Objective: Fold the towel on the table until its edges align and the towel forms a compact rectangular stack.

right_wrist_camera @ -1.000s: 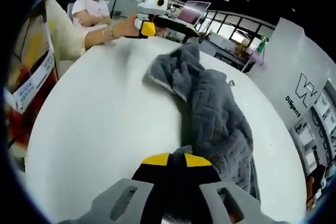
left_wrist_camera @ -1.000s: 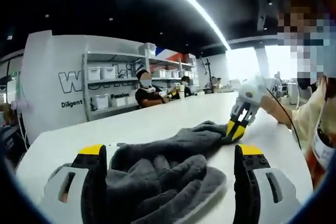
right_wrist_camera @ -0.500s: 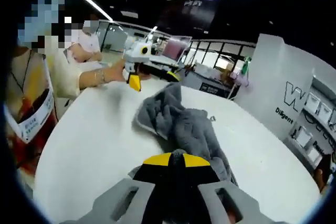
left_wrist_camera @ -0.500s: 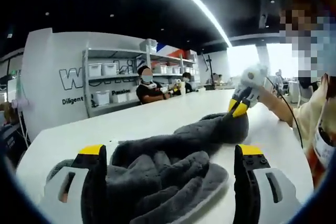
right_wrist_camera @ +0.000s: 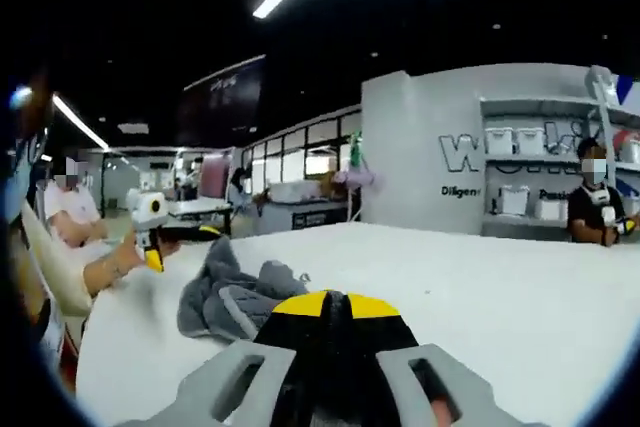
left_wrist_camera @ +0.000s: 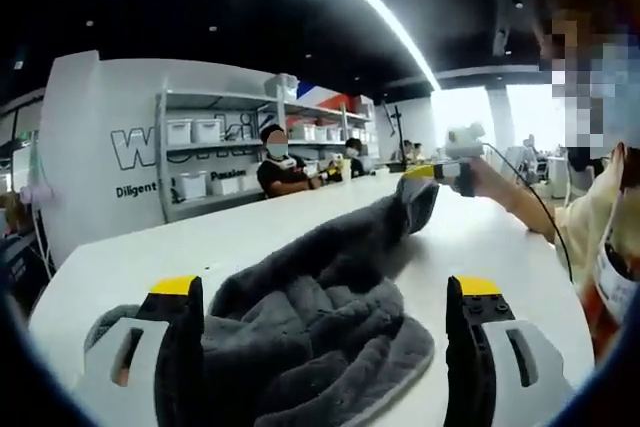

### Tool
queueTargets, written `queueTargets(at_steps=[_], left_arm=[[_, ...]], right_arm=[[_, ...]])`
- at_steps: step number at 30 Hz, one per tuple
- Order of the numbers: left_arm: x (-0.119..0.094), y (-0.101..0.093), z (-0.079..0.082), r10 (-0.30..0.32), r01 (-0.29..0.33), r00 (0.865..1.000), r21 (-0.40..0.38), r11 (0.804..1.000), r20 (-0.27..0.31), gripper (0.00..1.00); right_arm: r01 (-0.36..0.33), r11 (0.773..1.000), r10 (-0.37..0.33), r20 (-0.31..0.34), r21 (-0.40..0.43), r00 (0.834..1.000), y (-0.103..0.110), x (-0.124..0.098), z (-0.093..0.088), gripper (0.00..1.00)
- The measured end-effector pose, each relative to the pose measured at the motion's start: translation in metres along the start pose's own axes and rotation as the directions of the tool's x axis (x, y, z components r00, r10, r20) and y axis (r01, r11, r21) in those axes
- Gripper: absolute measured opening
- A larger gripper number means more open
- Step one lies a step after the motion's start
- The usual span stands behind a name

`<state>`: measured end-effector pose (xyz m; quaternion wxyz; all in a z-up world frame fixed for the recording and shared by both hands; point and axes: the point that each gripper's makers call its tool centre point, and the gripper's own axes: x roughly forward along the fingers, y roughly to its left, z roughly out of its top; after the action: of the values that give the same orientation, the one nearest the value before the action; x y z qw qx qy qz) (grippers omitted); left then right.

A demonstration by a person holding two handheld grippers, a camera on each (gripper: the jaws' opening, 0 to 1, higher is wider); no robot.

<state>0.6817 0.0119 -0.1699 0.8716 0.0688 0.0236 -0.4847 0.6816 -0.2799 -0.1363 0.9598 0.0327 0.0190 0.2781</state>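
Right claw (left_wrist_camera: 432, 174) has lifted the one towel's (left_wrist_camera: 300, 332) corner higher.

White partition wall (left_wrist_camera: 100, 137) with dark lettering, behind the desk. Metal shelving unit (left_wrist_camera: 215, 162) against it, stocked with white storage bins (left_wrist_camera: 193, 135). Two seated people (left_wrist_camera: 275, 169) at the desk's far edge. Long ceiling light strip (left_wrist_camera: 370, 7) overhead. Another seated person (right_wrist_camera: 70, 217) in white, beyond the desk's other side.
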Motion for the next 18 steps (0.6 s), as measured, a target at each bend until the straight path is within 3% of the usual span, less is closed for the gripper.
queueTargets(at_steps=[5,9,12,18], left_arm=[[0.0,-0.001,-0.001,-0.003,0.003,1.0,-0.002,1.0,-0.004,0.99],[0.0,-0.001,-0.002,-0.006,0.006,1.0,0.002,1.0,-0.01,0.99],[0.001,-0.002,-0.002,-0.01,0.011,1.0,0.004,1.0,-0.011,0.99],[0.002,-0.004,-0.003,-0.022,0.022,1.0,0.006,1.0,-0.019,0.99]], right_arm=[[0.112,0.987,-0.116,0.027,0.119,0.993,-0.035,-0.007,-0.005,0.02],[0.231,0.956,-0.235,0.006,0.183,0.972,-0.066,-0.015,-0.016,0.02],[0.317,0.933,-0.316,-0.034,0.168,0.948,-0.087,-0.02,-0.027,0.02],[0.382,0.921,-0.375,-0.085,0.077,0.923,-0.113,-0.015,-0.047,0.02]])
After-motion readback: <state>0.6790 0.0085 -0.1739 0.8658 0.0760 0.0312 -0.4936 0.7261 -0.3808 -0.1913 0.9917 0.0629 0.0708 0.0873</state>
